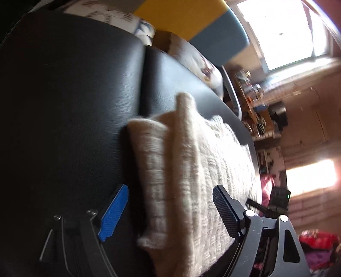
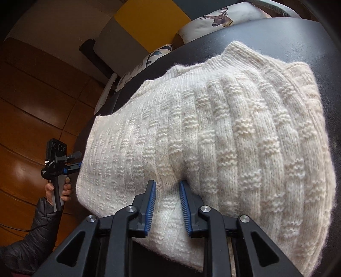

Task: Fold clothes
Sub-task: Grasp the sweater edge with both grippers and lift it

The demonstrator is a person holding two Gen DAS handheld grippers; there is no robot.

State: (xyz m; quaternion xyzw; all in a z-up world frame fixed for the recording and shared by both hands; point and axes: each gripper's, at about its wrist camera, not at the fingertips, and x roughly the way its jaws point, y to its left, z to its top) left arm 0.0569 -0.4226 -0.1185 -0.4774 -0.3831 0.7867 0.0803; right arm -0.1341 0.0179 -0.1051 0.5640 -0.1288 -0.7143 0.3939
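**Cream sweater on black sofa: right gripper pinching, left gripper released**

Cream knitted sweater [image 2: 213,132] lies folded on the black leather sofa seat [image 1: 64,106], ribbed collar toward the far side, textured block pattern facing up. In the left wrist view a folded sleeve [image 1: 185,136] lies as a long ridge on top of the body of the sweater.

Right gripper [image 2: 167,204]: jaws drawn narrow, blue pads pressed into a bunched fold of knit at the near hem. Cloth puckers upward between the pads; it is grasping the sweater.

Left gripper [image 1: 170,213]: jaws spread wide, no pad pressing on cloth. The sweater's near edge lies between the fingers; the blue pad [image 1: 114,213] sits over bare leather beside the knit, the other finger over the sweater. Frame blurred. In the right wrist view this gripper [image 2: 77,160] sits at the sweater's left edge, held by a hand [image 2: 64,189] in a dark quilted sleeve [image 2: 32,234].

Around: a deer-print cushion [image 2: 221,17] behind the sofa back, a yellow panel [image 2: 149,19], wooden floor [image 2: 32,106], bright windows [image 1: 281,32], cluttered shelves [image 1: 253,95].
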